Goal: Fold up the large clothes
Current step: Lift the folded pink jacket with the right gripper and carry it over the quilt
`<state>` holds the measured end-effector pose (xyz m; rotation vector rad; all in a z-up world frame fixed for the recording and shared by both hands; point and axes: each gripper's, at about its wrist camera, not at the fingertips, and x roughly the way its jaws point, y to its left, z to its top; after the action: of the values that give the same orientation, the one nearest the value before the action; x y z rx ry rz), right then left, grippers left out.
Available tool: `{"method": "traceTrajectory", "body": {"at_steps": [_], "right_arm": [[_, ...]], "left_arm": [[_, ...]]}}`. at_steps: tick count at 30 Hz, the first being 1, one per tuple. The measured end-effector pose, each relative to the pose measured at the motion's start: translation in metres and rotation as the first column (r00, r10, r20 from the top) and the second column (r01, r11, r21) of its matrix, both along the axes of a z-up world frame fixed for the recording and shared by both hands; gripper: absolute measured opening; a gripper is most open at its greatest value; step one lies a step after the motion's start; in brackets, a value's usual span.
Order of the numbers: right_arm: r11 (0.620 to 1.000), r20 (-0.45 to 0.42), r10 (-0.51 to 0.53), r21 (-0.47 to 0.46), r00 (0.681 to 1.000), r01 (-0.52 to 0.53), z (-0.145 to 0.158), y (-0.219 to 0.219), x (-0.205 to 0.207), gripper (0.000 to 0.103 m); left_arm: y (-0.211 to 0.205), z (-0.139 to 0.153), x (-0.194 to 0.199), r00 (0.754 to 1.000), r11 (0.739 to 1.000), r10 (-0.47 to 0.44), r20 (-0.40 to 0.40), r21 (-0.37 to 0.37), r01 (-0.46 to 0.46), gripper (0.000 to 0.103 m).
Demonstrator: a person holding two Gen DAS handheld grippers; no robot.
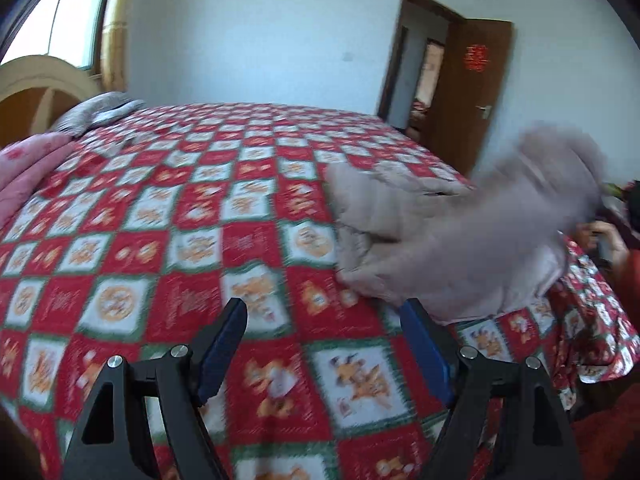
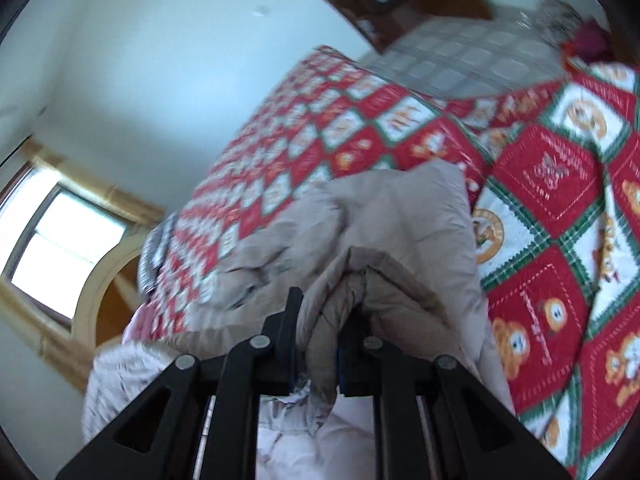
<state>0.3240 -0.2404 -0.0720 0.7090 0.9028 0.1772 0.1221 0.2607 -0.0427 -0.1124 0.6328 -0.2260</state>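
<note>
Clamped in the right hand-held gripper (image 2: pixel 318 320), a bunched fold of the beige padded coat (image 2: pixel 360 220), lifted at the near edge of the bed (image 1: pixel 160 208); left hand-held gripper (image 1: pixel 324 320) spread wide, empty, just short of the coat. Soft, puffy, light but bulky and likely slippery: best pinched at hems or seams. Sleeves, collar and raised part blurred, lower coat cut off.

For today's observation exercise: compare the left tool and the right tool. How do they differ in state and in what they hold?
The left tool stands open with nothing between its pads; the right tool is shut on a bunch of the beige padded garment. The left tool hangs over bare bedspread beside the garment, while the right tool lifts part of it. Both share black fingers with blue pads.
</note>
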Motion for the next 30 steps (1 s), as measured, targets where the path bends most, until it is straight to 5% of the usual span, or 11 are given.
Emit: {"method": "traceTrajectory", "body": {"at_steps": [8,13,16,20,22,25,27,30], "right_arm": [[0.996,-0.022,-0.006,-0.092,1.0,0.004,-0.021,0.007,0.023,0.018],[0.997,-0.029,0.004,-0.078,1.0,-0.006,-0.02,0.0,0.032,0.025],[0.998,-0.001,0.037,0.049,0.999,-0.036,-0.013,-0.009,0.032,0.046],[0.991,0.154,0.06,0.111,0.986,-0.077,0.028,-0.028,0.0,0.096],[0.993,0.228,0.084,0.065,0.97,-0.101,0.048,-0.032,-0.016,0.101],[0.976,0.277,0.173,-0.174,0.945,-0.128,0.071,-0.025,-0.032,0.103],[0.913,0.243,0.242,-0.384,0.94,-0.136,0.07,-0.006,-0.028,0.103],[0.832,0.16,0.305,-0.524,0.939,-0.181,0.052,0.017,-0.001,0.103]], "left_arm": [[-0.038,0.021,0.063,0.988,0.988,-0.151,0.044,-0.004,0.151,0.08],[-0.049,0.024,0.132,0.98,0.976,-0.192,0.053,-0.096,0.196,0.084],[-0.059,0.01,0.179,0.969,0.956,-0.245,-0.037,-0.177,0.235,0.084],[-0.07,-0.003,0.209,0.965,0.962,-0.24,-0.108,-0.158,0.221,0.084],[-0.069,-0.005,0.211,0.962,0.961,-0.247,-0.115,-0.157,0.227,0.084],[-0.069,-0.008,0.213,0.955,0.953,-0.271,-0.123,-0.173,0.249,0.084],[-0.068,-0.007,0.218,0.954,0.952,-0.273,-0.122,-0.174,0.25,0.084],[-0.069,-0.01,0.236,0.952,0.95,-0.273,-0.137,-0.192,0.245,0.084]]}}
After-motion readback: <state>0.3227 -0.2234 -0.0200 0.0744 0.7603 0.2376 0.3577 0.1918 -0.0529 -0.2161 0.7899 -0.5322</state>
